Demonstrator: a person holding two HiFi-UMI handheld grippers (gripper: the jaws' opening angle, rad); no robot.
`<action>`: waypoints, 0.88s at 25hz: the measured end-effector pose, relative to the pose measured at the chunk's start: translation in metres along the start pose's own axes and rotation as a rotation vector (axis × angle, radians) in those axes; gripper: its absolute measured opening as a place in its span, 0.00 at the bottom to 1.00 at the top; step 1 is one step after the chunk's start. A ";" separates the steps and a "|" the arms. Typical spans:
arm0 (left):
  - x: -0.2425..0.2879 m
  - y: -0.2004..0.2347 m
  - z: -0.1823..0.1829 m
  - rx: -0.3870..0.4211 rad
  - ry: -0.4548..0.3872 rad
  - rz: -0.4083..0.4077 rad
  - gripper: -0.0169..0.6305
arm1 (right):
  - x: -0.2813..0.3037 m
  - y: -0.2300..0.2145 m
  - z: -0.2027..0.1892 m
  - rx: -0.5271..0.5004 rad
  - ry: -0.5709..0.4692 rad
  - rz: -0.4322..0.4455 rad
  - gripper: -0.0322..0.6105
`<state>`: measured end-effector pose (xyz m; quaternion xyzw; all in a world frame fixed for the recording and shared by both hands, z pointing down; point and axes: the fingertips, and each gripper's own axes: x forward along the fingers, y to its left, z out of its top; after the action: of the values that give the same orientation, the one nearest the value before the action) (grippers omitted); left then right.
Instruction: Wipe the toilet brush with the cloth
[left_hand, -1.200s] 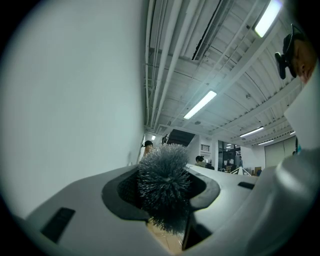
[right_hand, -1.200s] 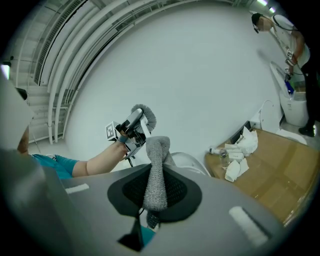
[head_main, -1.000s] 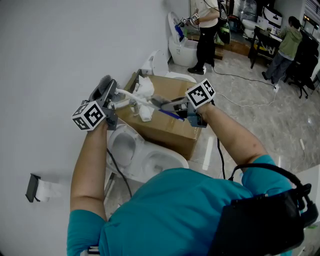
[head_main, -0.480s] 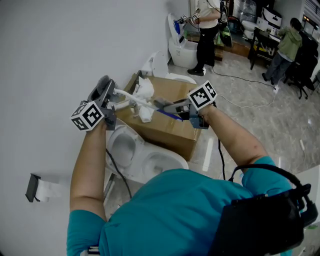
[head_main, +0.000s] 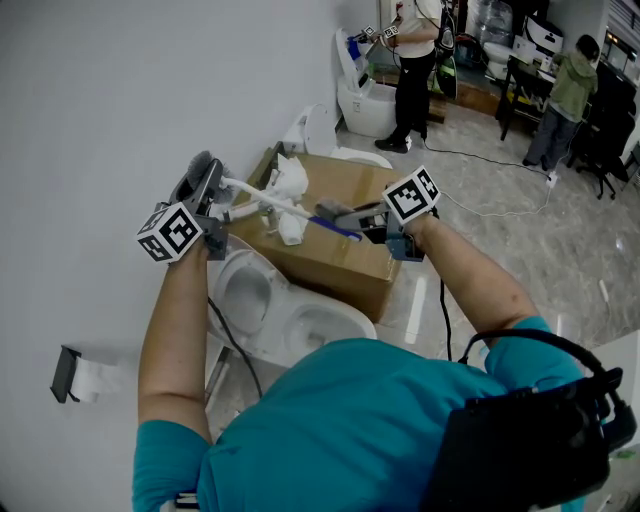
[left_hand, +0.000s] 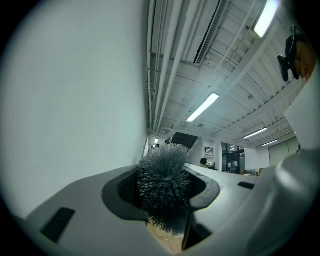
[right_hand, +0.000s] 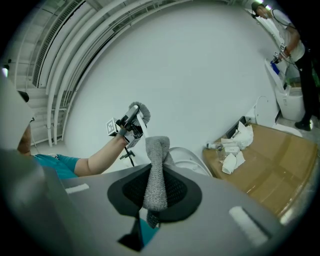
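A plain white wall (head_main: 100, 120) fills the left side, with a paper-roll holder (head_main: 72, 376) fixed low on it. The left claw (head_main: 205, 180) is raised near the wall and clamped on the toilet brush (left_hand: 164, 185) at its grey bristle head. The brush's white handle (head_main: 270, 200) slants rightward across to the other claw. Below it, a white toilet (head_main: 262, 300) is squeezed between the wall and a cardboard box (head_main: 340, 255), leaving little room on either side. Crumpled white paper (head_main: 290, 180) lies on the box top. The right claw (head_main: 340, 213) is closed on a grey cloth (right_hand: 156, 172), held at the handle where it turns blue; whether cloth and handle touch cannot be told. Right of the box the pale marbled floor (head_main: 520, 230) lies open, crossed by a cable (head_main: 490, 205). Counted: one brush, one cloth, two claws, one box, and a second toilet (head_main: 365, 100) farther along the wall. One person (head_main: 413, 70) stands at that toilet, another (head_main: 565, 95) at far right.
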<state>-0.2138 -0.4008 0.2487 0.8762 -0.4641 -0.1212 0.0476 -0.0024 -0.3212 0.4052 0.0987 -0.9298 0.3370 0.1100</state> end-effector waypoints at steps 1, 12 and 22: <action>-0.001 0.000 0.001 0.000 -0.002 0.003 0.31 | -0.002 0.000 -0.001 0.001 0.001 -0.001 0.08; -0.007 0.019 0.009 0.007 -0.021 0.029 0.31 | -0.016 -0.015 -0.018 0.028 0.007 -0.030 0.08; -0.017 0.025 0.014 0.025 -0.016 0.050 0.31 | -0.035 -0.032 -0.009 -0.020 -0.039 -0.152 0.08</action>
<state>-0.2461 -0.4006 0.2433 0.8639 -0.4875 -0.1211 0.0362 0.0403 -0.3358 0.4222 0.1744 -0.9250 0.3163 0.1181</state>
